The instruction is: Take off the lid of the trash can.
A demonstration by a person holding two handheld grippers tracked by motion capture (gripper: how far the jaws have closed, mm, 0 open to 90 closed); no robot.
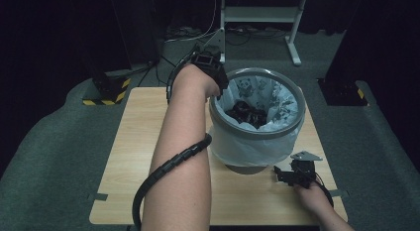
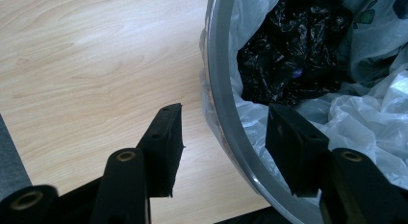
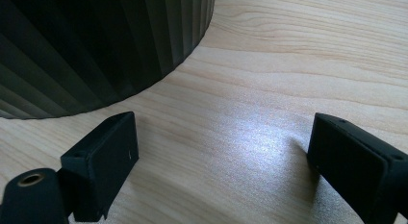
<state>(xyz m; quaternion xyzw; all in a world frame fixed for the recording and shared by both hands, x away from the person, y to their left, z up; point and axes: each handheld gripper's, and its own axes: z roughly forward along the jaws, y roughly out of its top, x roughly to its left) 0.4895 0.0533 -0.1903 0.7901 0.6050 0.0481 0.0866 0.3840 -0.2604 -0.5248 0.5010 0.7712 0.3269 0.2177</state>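
the right hand-held gripper (image 1: 286, 175) rests low on the surface (image 1: 124, 156), jaws spread, just beside the bin's ribbed base (image 3: 96, 46). farther off, the left arm reaches forward; the left hand-held gripper (image 2: 223, 137) gapes astride the bin's grey rim (image 2: 226, 108), unclenched.

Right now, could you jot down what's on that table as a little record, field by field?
surface: light wooden table
container: round grey ribbed waste bin, standing upright on the table
liner: white printed plastic bag, folded over the rim
contents: crumpled black plastic
left gripper: open, jaws straddling the bin's rim
right gripper: open, low over bare wood beside the bin's base
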